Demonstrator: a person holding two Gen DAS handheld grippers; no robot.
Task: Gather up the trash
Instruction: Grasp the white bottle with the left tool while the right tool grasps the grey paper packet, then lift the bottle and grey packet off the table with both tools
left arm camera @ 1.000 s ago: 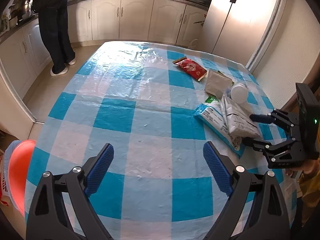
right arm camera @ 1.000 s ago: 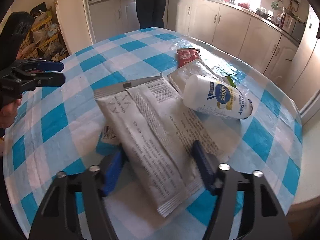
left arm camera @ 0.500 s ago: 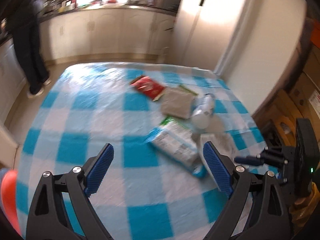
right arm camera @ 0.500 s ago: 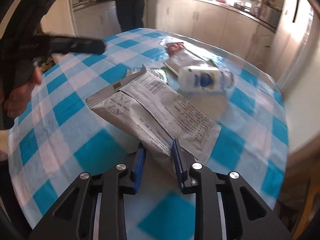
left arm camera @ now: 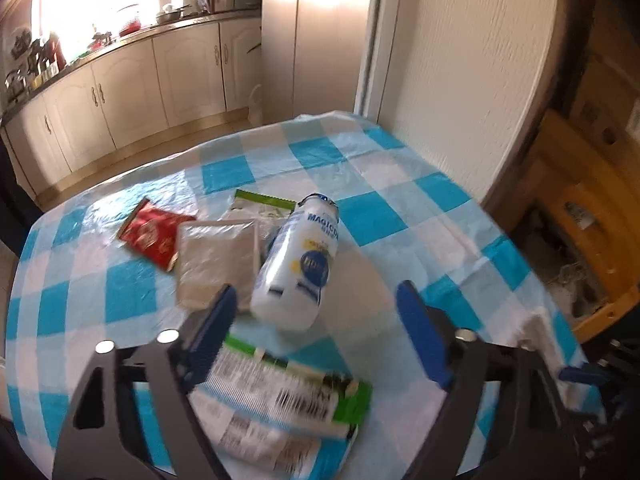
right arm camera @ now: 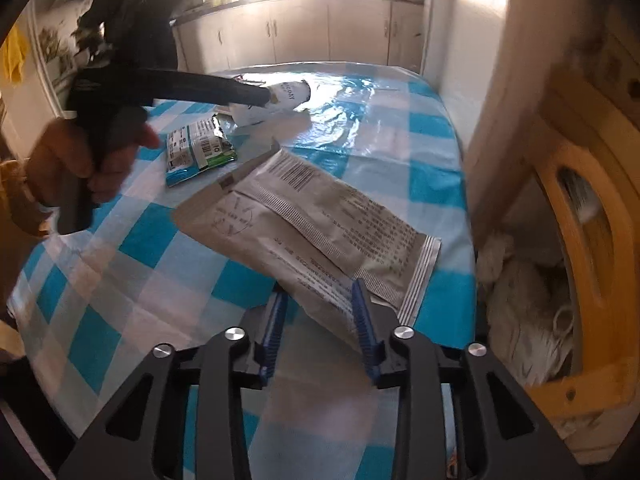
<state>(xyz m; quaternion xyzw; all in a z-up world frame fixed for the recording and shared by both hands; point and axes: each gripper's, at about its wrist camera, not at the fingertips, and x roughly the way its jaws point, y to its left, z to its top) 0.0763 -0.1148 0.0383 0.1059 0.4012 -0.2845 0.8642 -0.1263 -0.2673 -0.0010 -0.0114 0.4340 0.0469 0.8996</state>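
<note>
My right gripper [right arm camera: 320, 312] is shut on a large grey printed pouch [right arm camera: 312, 228] and holds it above the checked table's right edge. My left gripper [left arm camera: 316, 320] is open and empty, its fingers either side of a white plastic bottle [left arm camera: 296, 268] lying on the table. A green-and-white packet [left arm camera: 280, 404] lies under the left fingers and also shows in the right wrist view [right arm camera: 198, 150]. A clear flat pouch [left arm camera: 216, 260], a red wrapper [left arm camera: 152, 232] and a green-edged packet [left arm camera: 260, 204] lie beyond.
The blue-and-white checked table [left arm camera: 380, 216] stands against a cream wall [left arm camera: 460, 80]. A yellow bin [right arm camera: 580, 280] with white rubbish in it stands right of the table edge. Kitchen cabinets [left arm camera: 120, 92] line the far side. A person [right arm camera: 136, 20] stands by the counter.
My right gripper closed on the grey pouch, lifted it and carried it right towards the yellow bin. My left gripper swung right and forward until it straddles the white bottle.
</note>
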